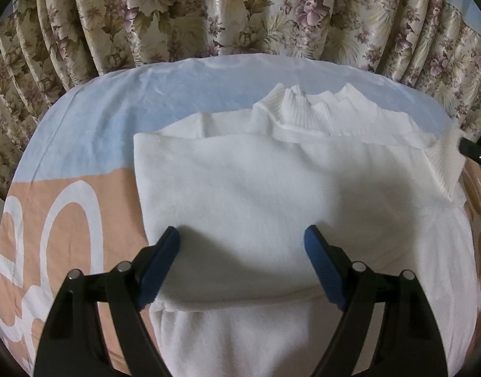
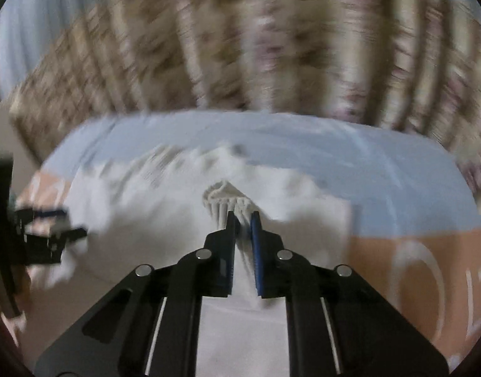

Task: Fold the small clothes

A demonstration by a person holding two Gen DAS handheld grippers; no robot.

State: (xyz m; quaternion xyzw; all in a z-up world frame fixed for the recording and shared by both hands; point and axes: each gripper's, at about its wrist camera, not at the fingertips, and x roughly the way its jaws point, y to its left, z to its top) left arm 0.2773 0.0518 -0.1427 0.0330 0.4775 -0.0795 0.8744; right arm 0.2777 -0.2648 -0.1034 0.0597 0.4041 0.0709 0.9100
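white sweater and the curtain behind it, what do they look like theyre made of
White sweater: soft knit, likely cotton or a blend; matte, slightly fuzzy body, with ribbing at the collar and at the cuff pinched in the right gripper.
Curtain: woven floral fabric, possibly polyester or satin; its pleats show a faint sheen.

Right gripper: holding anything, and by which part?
Yes. The right gripper is shut on the white sweater, pinching its ribbed cuff. The left gripper holds nothing.

Both wrist views look steeply down along gripper fingers, close over white sweater (image 1: 240,188); share curtain (image 1: 240,12) beyond.
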